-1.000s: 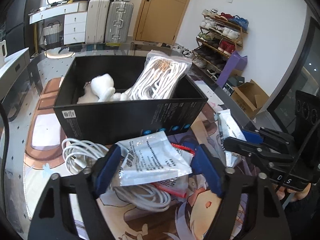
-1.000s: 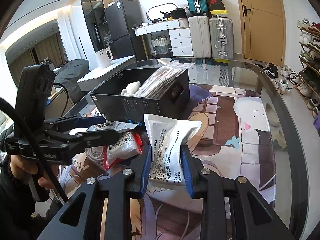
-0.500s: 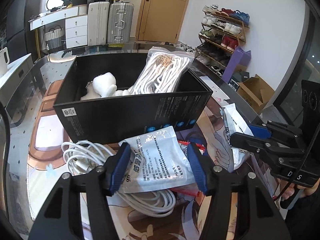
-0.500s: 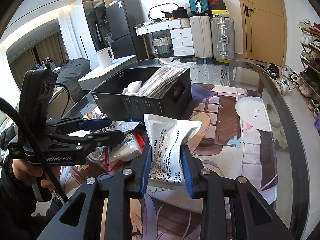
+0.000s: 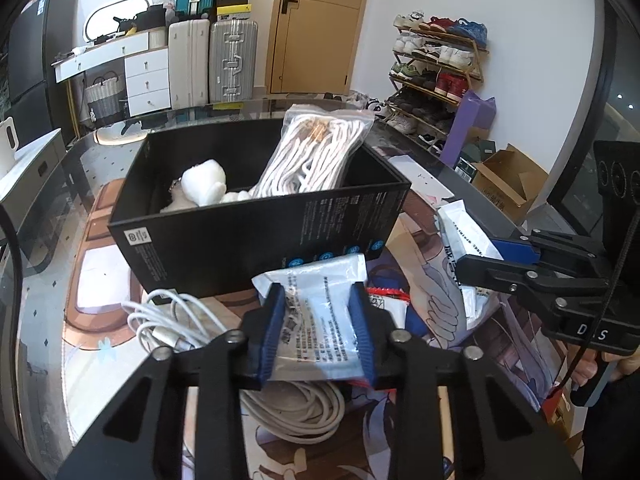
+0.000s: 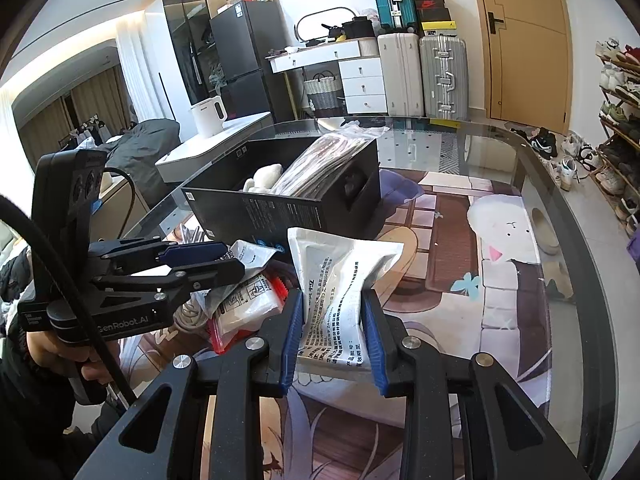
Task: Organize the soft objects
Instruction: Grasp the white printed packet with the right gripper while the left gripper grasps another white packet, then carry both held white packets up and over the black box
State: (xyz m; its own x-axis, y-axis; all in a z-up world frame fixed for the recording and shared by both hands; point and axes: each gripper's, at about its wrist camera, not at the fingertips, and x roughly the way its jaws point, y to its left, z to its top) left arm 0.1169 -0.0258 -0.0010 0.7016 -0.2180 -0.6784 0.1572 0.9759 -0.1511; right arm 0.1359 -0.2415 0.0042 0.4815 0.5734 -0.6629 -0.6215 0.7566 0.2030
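My left gripper has its jaws pinching a clear printed pouch, held just in front of the black box, which serves as the landmark here. My right gripper has its jaws pinching a white printed packet, held in front of the box's right end.

Status, judged from the present layout:
- Done: a bag of white cords stands tilted inside the box at its right side, and a white plush toy lies inside at its left.
- In hand: the pouch and the packet, both outside the box.
- Left: a loose coil of white cable on the tabletop in front of the box, partly under the pouch, and a red-edged packet beside it. I judge the task roughly half complete.

Differences from one second ago:
- The left jaws were spread wide around the pouch; they have closed onto it.
- The pouch lay on the cable coil; it now appears lifted clear, nearer the box front.
- The right jaws hold the packet as before, with little change of position.
- The box contents are unchanged.
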